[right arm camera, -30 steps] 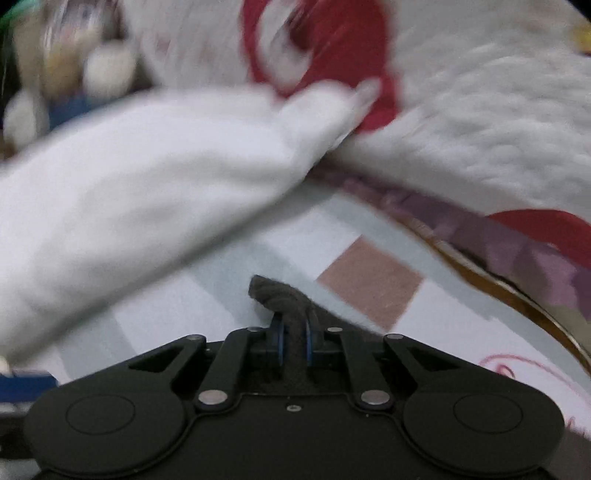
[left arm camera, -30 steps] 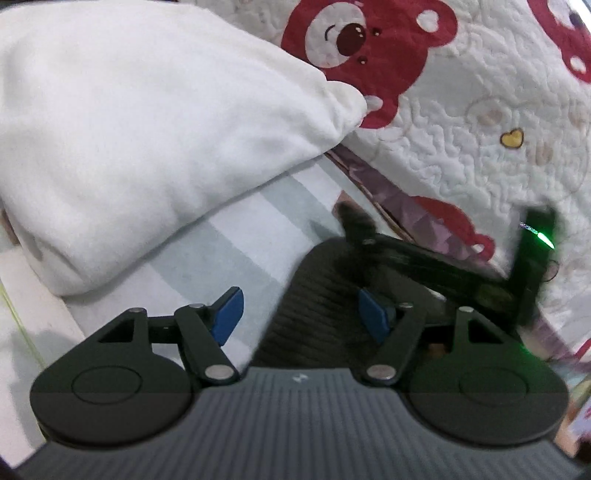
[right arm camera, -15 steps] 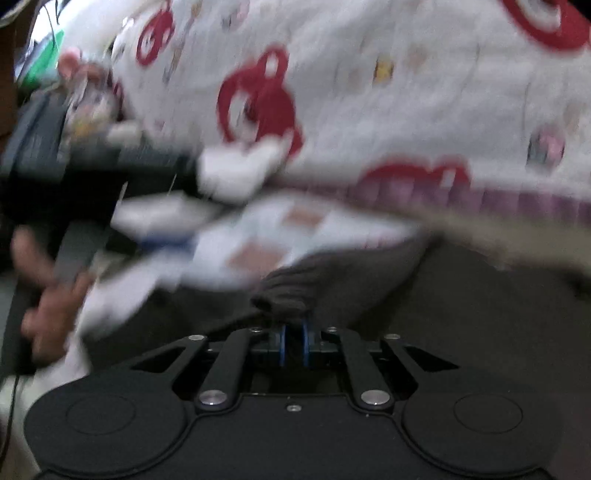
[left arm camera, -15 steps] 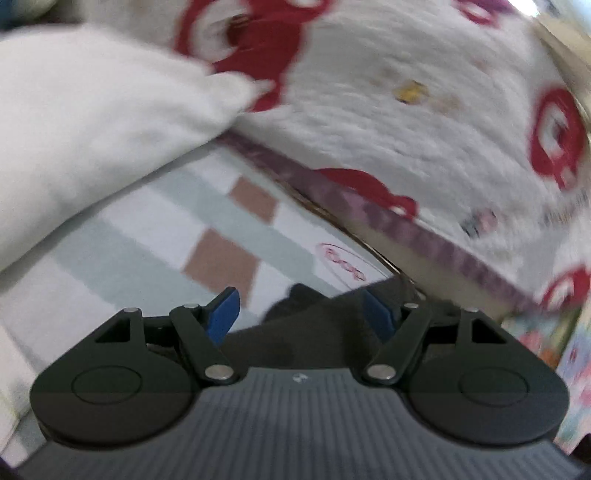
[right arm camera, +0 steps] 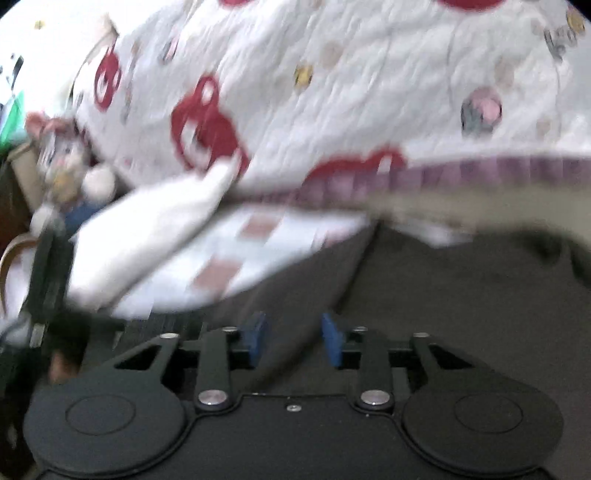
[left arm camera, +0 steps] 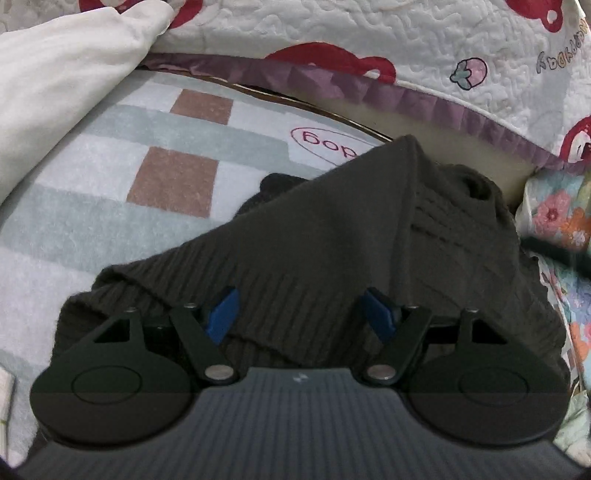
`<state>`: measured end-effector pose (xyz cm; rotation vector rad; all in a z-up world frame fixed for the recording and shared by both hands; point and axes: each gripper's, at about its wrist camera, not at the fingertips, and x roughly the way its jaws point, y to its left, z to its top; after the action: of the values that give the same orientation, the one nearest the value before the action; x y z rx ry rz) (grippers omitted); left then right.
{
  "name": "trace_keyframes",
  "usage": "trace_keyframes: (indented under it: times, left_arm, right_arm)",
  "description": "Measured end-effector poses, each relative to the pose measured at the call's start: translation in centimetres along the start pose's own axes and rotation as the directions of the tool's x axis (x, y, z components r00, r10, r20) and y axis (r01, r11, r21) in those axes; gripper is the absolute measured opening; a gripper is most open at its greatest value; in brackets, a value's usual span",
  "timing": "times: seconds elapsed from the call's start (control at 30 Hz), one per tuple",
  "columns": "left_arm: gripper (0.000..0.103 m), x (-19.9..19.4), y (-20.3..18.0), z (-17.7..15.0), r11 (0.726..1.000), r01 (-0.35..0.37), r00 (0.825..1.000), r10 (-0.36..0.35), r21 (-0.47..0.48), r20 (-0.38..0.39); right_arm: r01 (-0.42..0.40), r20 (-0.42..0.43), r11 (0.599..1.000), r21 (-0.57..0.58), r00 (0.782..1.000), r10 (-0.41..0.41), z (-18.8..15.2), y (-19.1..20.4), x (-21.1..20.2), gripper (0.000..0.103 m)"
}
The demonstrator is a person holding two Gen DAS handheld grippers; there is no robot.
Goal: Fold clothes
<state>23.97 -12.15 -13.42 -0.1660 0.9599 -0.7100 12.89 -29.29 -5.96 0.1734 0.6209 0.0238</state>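
A dark grey knit sweater (left arm camera: 332, 236) lies folded on the checked blanket (left arm camera: 110, 221), its ribbed hem nearest the camera. My left gripper (left arm camera: 300, 314) hovers over that hem, open, with its blue pads (left arm camera: 221, 314) well apart and the knit beneath them. In the blurred right wrist view the sweater (right arm camera: 461, 295) fills the lower right. My right gripper (right arm camera: 293, 338) is just above it with its jaws opening. A strip of dark fabric runs between its pads (right arm camera: 330, 338), which do not press on it.
A white pillow (left arm camera: 55, 92) lies at the back left. A white quilt with red bears (left arm camera: 369, 29) and a purple edge runs along the back. Floral fabric (left arm camera: 554, 221) sits at the right. A plush toy (right arm camera: 70, 166) stands far left.
The right gripper carried a pinched fold of the sweater across, then let go of it. The left wrist view swung from the pillow to the sweater, which now lies folded.
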Motion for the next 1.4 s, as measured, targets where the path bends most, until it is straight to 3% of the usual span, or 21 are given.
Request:
trace_keyframes:
  times: [0.1, 0.13, 0.2, 0.27, 0.4, 0.47, 0.5, 0.53, 0.6, 0.63, 0.7, 0.77, 0.9, 0.93, 0.97, 1.03, 1.13, 1.23, 1.27, 1.37, 1.4]
  left_arm:
    - [0.073, -0.7, 0.0, 0.1, 1.0, 0.021, 0.999, -0.021, 0.005, 0.048]
    - [0.073, -1.1, -0.3, 0.3, 0.999, 0.03, 0.996, -0.032, 0.032, 0.086]
    - [0.073, -2.2, -1.4, 0.5, 0.994, 0.032, 0.986, -0.048, 0.102, 0.159]
    - [0.075, -2.6, -2.5, 0.7, 0.987, 0.071, 0.979, -0.096, 0.142, 0.181]
    - [0.077, -1.4, -3.4, 0.3, 0.981, 0.1, 0.986, -0.12, 0.164, 0.115]
    - [0.077, -0.4, -3.7, 0.0, 0.979, 0.092, 0.993, -0.105, 0.181, 0.061]
    - [0.077, -0.1, -3.9, -0.2, 0.977, 0.082, 0.995, -0.093, 0.197, 0.046]
    - [0.077, 0.1, -4.0, -0.3, 0.975, 0.074, 0.996, -0.085, 0.208, 0.041]
    - [0.077, 0.2, -4.1, -0.4, 0.973, 0.063, 0.997, -0.073, 0.22, 0.039]
    - [0.077, 0.2, -4.1, -0.4, 0.974, 0.061, 0.997, -0.071, 0.219, 0.041]
    - [0.077, 0.5, -3.9, -0.5, 0.974, 0.045, 0.998, -0.054, 0.22, 0.035]
    - [0.079, 1.3, -4.1, -0.7, 0.971, 0.0, 1.0, -0.004, 0.241, 0.015]
    - [0.082, 2.4, -5.3, -1.7, 0.933, -0.097, 0.995, 0.097, 0.348, 0.019]
    - [0.072, 2.4, -5.6, -1.8, 0.922, -0.116, 0.993, 0.114, 0.369, 0.028]
    - [0.05, 2.3, -5.8, -1.8, 0.913, -0.141, 0.99, 0.135, 0.384, 0.043]
    - [0.013, 1.9, -5.6, -1.5, 0.903, -0.18, 0.984, 0.167, 0.389, 0.066]
    - [0.008, 0.5, -4.0, -0.4, 0.936, -0.159, 0.986, 0.136, 0.315, 0.092]
    - [0.008, -1.6, -2.9, 0.6, 0.948, -0.14, 0.985, 0.105, 0.287, 0.135]
    - [0.008, -2.4, -2.4, 1.0, 0.958, -0.112, 0.986, 0.074, 0.263, 0.151]
    - [0.007, -4.8, -1.2, 1.9, 0.987, -0.006, 0.976, -0.029, 0.159, 0.218]
    - [0.007, -5.4, -0.9, 2.2, 0.991, 0.026, 0.97, -0.057, 0.133, 0.237]
  right_arm:
    - [0.038, 0.001, 0.994, -0.104, 0.999, -0.038, 5.0, -1.6, 2.9, 0.064]
    - [0.069, -0.057, 0.99, -0.126, 0.995, -0.077, 6.8, -2.5, 4.5, 0.069]
    - [0.089, -0.212, 0.989, -0.116, 0.971, -0.112, 9.7, -4.8, 7.3, 0.068]
    - [0.049, -0.251, 0.997, -0.059, 0.966, -0.062, 12.3, -7.2, 9.2, 0.068]
    - [0.043, -0.326, 0.995, -0.09, 0.943, -0.07, 15.1, -10.0, 13.7, 0.063]
    - [0.045, -0.391, 0.981, -0.187, 0.913, -0.117, 15.1, -10.8, 16.5, 0.057]
    - [0.088, -0.428, 0.976, -0.197, 0.888, -0.166, 14.8, -11.6, 17.6, 0.05]
    - [0.129, -0.463, 0.969, -0.209, 0.86, -0.214, 14.4, -12.4, 18.7, 0.049]
    - [0.25, -0.528, 0.962, -0.108, 0.806, -0.268, 13.8, -15.4, 20.0, 0.052]
    - [0.299, -0.546, 0.954, -0.008, 0.798, -0.255, 13.5, -17.1, 20.1, 0.054]
    - [0.345, -0.588, 0.913, 0.219, 0.793, -0.159, 12.6, -20.1, 19.9, 0.06]
    - [0.33, -0.59, 0.871, 0.364, 0.805, -0.059, 11.4, -21.4, 19.6, 0.064]
    - [0.31, -0.594, 0.856, 0.413, 0.805, -0.004, 10.4, -20.7, 20.5, 0.078]
    - [0.309, -0.596, 0.853, 0.42, 0.803, 0.003, 10.5, -20.6, 20.9, 0.087]
    - [0.308, -0.598, 0.85, 0.427, 0.802, 0.01, 10.5, -20.4, 21.3, 0.09]
    - [0.311, -0.629, 0.87, 0.382, 0.778, -0.002, 10.8, -19.6, 22.4, 0.096]
    - [0.337, -0.67, 0.904, 0.264, 0.738, -0.08, 10.9, -17.9, 24.0, 0.099]
    - [0.344, -0.662, 0.928, 0.14, 0.729, -0.171, 10.6, -15.8, 24.3, 0.091]
    - [0.322, -0.639, 0.941, 0.108, 0.747, -0.182, 10.5, -15.2, 24.1, 0.088]
    - [0.225, -0.563, 0.974, -0.01, 0.804, -0.191, 10.0, -13.7, 22.6, 0.06]
    - [0.211, -0.545, 0.977, -0.003, 0.819, -0.179, 9.9, -13.8, 21.9, 0.04]
